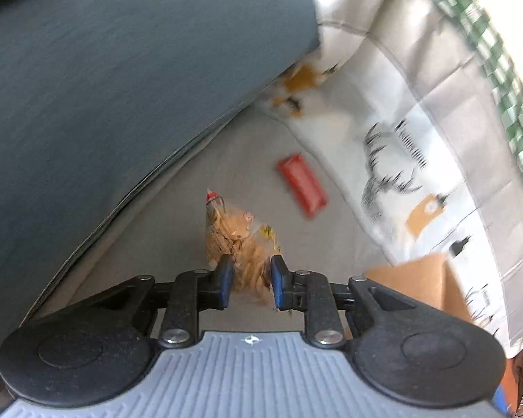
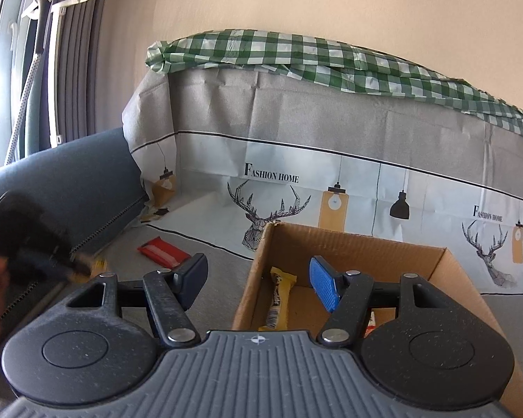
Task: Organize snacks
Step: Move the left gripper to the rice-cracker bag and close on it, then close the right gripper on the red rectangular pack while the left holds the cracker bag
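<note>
A clear bag of golden biscuits (image 1: 233, 230) sits between the blue pads of my left gripper (image 1: 251, 268), which is shut on its near end. The picture is blurred. A red snack packet (image 1: 301, 184) lies flat on the grey seat beyond the bag. In the right wrist view my right gripper (image 2: 258, 268) stands open and holds nothing, hovering at the near left wall of a cardboard box (image 2: 331, 240). A yellow snack bar (image 2: 279, 296) lies inside the box. The red snack packet (image 2: 164, 251) lies left of the box, and my left gripper (image 2: 76, 264) shows as a dark blur at the far left.
A dark blue cushion (image 1: 122, 87) rises on the left of the seat. A grey and white cloth printed with deer and lamps (image 2: 296, 174) covers the seat and backrest. A green checked cloth (image 2: 296, 55) lies along the top. The box corner (image 1: 418, 278) is right of my left gripper.
</note>
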The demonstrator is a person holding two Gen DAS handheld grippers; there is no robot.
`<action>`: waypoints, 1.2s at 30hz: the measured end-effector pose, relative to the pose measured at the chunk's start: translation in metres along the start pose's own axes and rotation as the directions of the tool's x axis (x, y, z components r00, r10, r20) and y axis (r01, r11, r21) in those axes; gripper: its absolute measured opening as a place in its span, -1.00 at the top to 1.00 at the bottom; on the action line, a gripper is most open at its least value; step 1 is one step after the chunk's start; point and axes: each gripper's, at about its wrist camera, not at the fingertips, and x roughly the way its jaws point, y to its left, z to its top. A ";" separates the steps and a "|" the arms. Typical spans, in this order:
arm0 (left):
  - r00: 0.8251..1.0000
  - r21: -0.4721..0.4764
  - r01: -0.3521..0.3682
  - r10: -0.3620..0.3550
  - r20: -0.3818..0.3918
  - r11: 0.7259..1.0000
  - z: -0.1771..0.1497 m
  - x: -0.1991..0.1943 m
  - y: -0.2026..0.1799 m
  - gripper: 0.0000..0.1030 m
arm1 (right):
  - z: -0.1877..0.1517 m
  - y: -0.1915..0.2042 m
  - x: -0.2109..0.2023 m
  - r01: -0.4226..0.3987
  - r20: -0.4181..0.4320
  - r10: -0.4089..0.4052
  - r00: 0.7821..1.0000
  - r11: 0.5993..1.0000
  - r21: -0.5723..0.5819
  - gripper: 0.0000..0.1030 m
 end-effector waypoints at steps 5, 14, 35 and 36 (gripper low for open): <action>0.997 -0.006 -0.076 0.076 -0.025 0.997 -0.006 0.009 0.003 0.04 | -0.001 0.006 -0.003 -0.011 0.010 0.011 1.000 1.000 0.005 -0.30; 0.983 0.062 -0.168 0.172 -0.065 0.984 -0.006 0.036 -0.012 -0.24 | -0.004 0.005 -0.007 -0.029 0.042 0.030 0.999 1.000 -0.008 -0.32; 0.984 -0.165 -0.179 0.174 -0.048 0.970 0.014 0.029 0.014 0.05 | 0.076 0.116 0.211 -0.289 -0.427 0.227 0.875 0.954 -0.084 -0.42; 0.984 -0.166 -0.178 0.172 -0.051 0.970 0.014 0.030 0.014 0.05 | 0.071 0.121 0.222 -0.286 -0.441 0.216 0.871 0.953 -0.099 -0.44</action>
